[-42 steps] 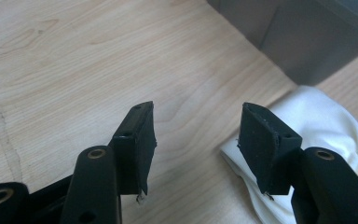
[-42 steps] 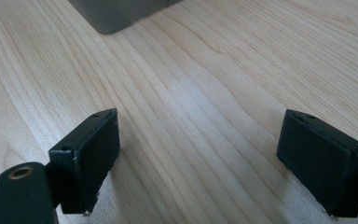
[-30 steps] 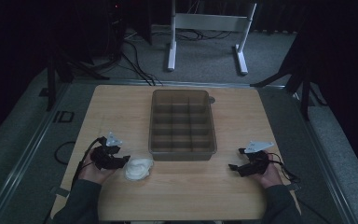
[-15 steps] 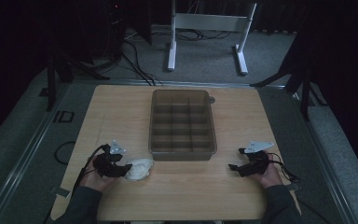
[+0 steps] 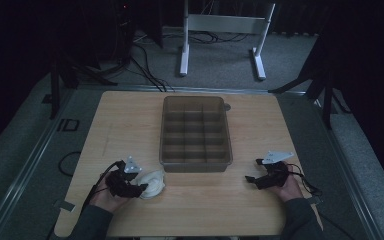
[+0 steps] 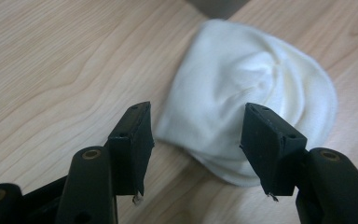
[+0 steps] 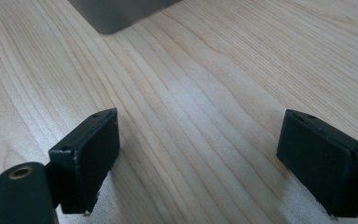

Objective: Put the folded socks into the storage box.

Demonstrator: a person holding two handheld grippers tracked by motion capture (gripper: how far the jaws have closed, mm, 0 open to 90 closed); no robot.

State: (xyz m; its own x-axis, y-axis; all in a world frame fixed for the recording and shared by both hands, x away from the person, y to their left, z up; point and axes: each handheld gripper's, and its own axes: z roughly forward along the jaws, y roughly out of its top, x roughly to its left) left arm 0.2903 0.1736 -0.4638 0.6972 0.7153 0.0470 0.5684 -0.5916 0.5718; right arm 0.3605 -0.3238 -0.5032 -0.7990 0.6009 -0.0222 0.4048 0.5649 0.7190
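A white rolled cloth bundle (image 5: 152, 183) (image 6: 251, 102) lies on the wooden table (image 5: 130, 130) near its front left, just in front of the grey divided tray (image 5: 196, 131). My left gripper (image 5: 136, 189) (image 6: 196, 140) is open, its jaws on either side of the bundle's near edge, not closed on it. My right gripper (image 5: 250, 179) (image 7: 200, 163) rests low over bare wood at the front right, open wide with nothing between its jaws.
The tray's compartments look empty; its corner (image 7: 116, 14) shows ahead of the right gripper. A white frame stand (image 5: 220, 35) and cables lie on the floor beyond the table's far edge. Bare wood lies left and right of the tray.
My left gripper has slid right and toward the table's front, up to the cloth bundle, which now sits between its jaws. The right gripper has stayed put.
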